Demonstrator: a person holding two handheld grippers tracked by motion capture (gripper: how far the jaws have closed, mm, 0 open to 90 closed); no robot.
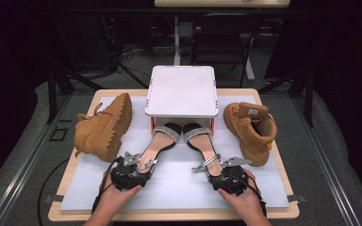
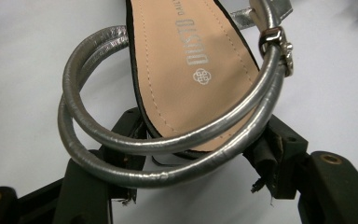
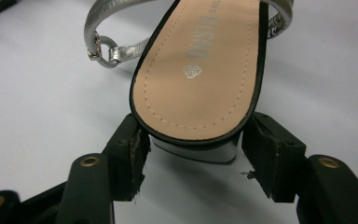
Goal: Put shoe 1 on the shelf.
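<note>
We read "DIISTO" with a knot emblem printed on the left sandal's insole [image 2: 191, 70]; the right sandal's insole [image 3: 200, 70] print is blurred.

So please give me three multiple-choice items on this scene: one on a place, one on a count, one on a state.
1. Where do the toes of the two sandals lie?
A. under the white stand
B. on top of it
C. off the table

2. How many tan boots are on the mat?
A. one
B. two
C. three

3. How does the left boot lie?
A. upright
C. on its side
B. inside the stand

Key: 1 A, the toe straps sit beneath the stand's front edge; 2 B, one boot at each side, the right boot upright; 3 C, its lugged sole faces sideways.
</note>
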